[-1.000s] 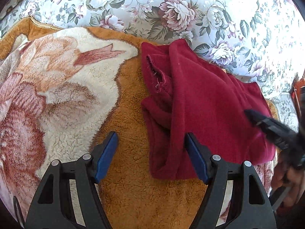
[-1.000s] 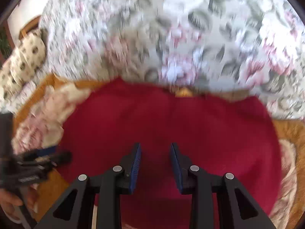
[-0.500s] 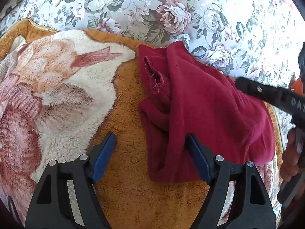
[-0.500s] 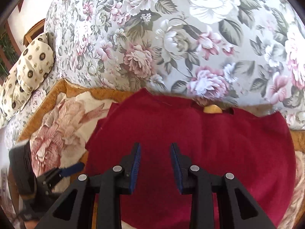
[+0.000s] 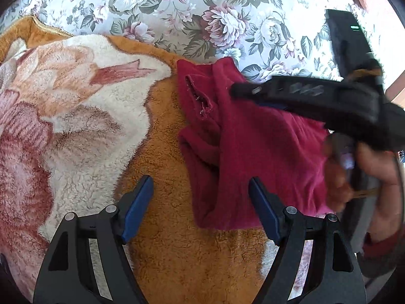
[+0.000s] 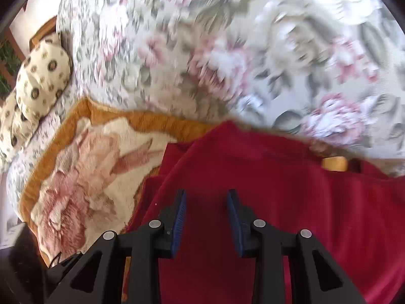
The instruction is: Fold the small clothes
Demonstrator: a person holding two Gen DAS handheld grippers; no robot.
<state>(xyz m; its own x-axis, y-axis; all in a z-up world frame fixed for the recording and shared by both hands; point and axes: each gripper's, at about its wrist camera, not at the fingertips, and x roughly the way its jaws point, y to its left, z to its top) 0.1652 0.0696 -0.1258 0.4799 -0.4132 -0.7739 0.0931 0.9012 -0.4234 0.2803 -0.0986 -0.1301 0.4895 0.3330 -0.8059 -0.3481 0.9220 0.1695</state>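
Floral cotton bedspread [image 5: 227,12] under all; orange plush blanket with pale rose print [image 5: 164,253] spread on it. Dark red fleece garment [image 5: 253,147], partly folded, lies on blanket. My left gripper [image 5: 201,192] wide open, nothing held: garment's near left corner sits between fingers, right blue pad [image 5: 263,210] at its hem, left pad over bare blanket. My right gripper [image 6: 206,215] half open, empty, hovering over garment's middle; picture blurred.
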